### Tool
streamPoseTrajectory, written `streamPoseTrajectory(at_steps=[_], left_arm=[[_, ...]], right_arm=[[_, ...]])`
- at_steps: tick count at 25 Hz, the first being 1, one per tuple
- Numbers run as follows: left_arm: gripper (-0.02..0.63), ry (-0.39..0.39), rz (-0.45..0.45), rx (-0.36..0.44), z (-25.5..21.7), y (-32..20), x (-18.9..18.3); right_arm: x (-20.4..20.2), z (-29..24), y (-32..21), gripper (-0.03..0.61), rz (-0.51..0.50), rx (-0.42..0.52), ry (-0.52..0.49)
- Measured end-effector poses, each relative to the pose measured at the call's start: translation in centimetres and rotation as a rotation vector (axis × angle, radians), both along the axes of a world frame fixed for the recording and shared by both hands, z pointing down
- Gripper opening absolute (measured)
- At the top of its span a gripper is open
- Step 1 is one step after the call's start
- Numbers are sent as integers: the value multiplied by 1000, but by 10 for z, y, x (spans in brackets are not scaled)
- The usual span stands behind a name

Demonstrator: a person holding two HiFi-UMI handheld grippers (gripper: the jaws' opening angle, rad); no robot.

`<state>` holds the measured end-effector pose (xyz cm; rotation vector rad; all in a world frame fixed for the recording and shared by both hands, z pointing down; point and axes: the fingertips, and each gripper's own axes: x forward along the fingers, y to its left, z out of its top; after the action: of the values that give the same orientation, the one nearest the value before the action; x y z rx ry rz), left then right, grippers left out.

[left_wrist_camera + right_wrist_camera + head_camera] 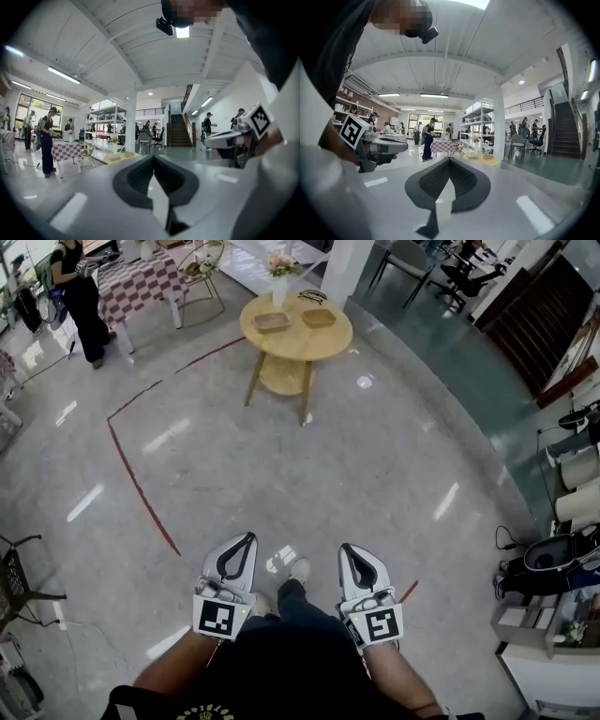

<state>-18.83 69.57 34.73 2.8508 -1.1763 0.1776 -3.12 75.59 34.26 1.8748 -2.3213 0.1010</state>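
My left gripper (246,538) and right gripper (347,547) are held side by side low in the head view, above the shiny stone floor and the person's shoes. Both are shut, jaw tips meeting, with nothing between them. In the left gripper view its jaws (153,157) close to a point, and the right gripper (234,136) shows at the right. The right gripper view shows the same closed point (449,159), with the left gripper (379,147) at its left. Straight ahead stands a round wooden table (295,345).
The table carries two wooden trays (271,322) (319,318) and a vase of flowers (279,287). A person in black (80,296) stands by a checkered table (141,282) at far left. A red line (141,488) crosses the floor. Equipment and shelving (553,568) line the right.
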Motion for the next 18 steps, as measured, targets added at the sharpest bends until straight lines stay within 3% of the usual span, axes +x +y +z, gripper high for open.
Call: streamPoseTrajectory(at_steps=[8,18], left_arm=[[2,-37,-29,1,5,-29,16],[2,-17,-62,-31,3,-61,57]], right_arm=[[26,6,-24,0,-3,-9,-31],[64,6,-59,0,-23,-10,-36]])
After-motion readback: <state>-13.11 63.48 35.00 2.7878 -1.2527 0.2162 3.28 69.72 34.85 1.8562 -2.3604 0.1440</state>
